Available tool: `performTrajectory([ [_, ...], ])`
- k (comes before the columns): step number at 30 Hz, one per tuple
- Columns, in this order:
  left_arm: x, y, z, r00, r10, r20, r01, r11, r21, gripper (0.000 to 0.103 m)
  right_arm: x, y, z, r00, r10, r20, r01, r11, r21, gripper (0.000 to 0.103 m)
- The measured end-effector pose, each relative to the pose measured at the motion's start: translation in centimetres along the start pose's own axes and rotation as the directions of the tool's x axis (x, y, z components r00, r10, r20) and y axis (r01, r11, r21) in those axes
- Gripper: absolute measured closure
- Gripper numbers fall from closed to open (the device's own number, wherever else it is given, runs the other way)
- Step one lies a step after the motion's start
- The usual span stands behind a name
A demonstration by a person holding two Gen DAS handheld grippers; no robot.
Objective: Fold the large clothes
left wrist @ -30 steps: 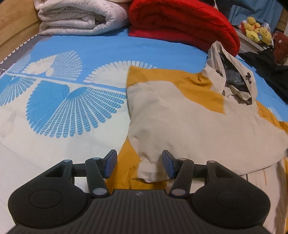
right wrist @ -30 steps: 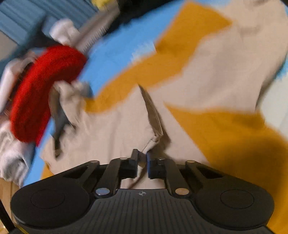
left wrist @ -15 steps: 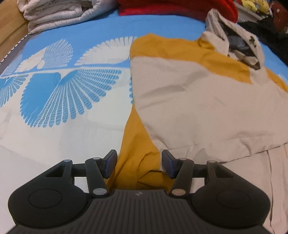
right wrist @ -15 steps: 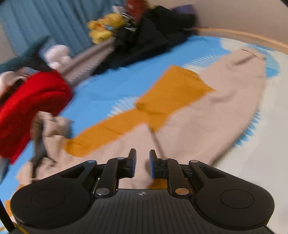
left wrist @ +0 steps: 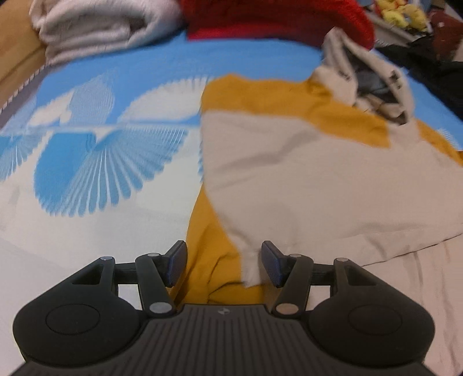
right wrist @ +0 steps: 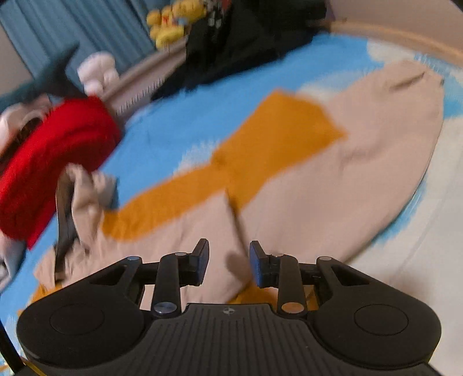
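Note:
A large beige and mustard-yellow hooded jacket (left wrist: 312, 173) lies on the bed, its left sleeve folded across the body and its hood (left wrist: 373, 72) at the far right. My left gripper (left wrist: 222, 266) is open over the folded sleeve's cuff and the yellow cloth beneath, holding nothing. In the right wrist view the same jacket (right wrist: 318, 185) spreads out with its right sleeve (right wrist: 399, 115) stretched to the far right. My right gripper (right wrist: 228, 263) is open just above the beige cloth, holding nothing.
The bed has a blue and white patterned sheet (left wrist: 95, 162). A folded white blanket (left wrist: 98, 26) and a red blanket (left wrist: 275, 20) lie at the head. Dark clothes (right wrist: 246, 37) and yellow plush toys (right wrist: 170, 20) sit beyond the bed. A wooden bed edge (right wrist: 405, 34) curves at the right.
My right gripper has opened and let go of the beige cloth it was shut on. My left gripper stayed open and shifted slightly over the folded sleeve.

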State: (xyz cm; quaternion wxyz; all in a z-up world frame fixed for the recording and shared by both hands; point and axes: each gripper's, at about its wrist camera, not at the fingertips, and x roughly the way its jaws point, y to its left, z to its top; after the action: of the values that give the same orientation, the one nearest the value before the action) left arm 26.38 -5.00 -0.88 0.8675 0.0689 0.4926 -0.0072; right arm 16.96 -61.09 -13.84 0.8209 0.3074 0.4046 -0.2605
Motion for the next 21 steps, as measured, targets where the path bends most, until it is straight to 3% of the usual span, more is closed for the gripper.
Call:
performTrajectory([
  [6, -1.5, -1.6, 0.0, 0.999, -0.022, 0.039, 0.019, 0.998, 0.054, 0.040, -1.9, -8.7, 5.7, 0.988, -0.097, 0.120, 0.090, 0.994, 0.063, 0.071],
  [13, -1.7, -2.6, -0.7, 0.998, -0.039, 0.056, 0.033, 0.994, 0.104, 0.040, -0.3, -19.2, 10.9, 0.956, -0.238, 0.170, 0.207, 0.961, 0.182, 0.070],
  [18, -1.7, -2.9, -0.8, 0.997, -0.038, 0.072, 0.028, 0.991, 0.128, 0.040, 3.4, -24.7, 13.4, 0.967, -0.238, 0.092, 0.199, 0.928, 0.316, 0.070],
  [21, -1.5, -2.9, -0.7, 0.997, -0.029, 0.074, 0.019, 0.991, 0.134, 0.040, 5.6, -25.8, 13.7, 0.970, -0.238, 0.042, 0.205, 0.903, 0.377, 0.069],
])
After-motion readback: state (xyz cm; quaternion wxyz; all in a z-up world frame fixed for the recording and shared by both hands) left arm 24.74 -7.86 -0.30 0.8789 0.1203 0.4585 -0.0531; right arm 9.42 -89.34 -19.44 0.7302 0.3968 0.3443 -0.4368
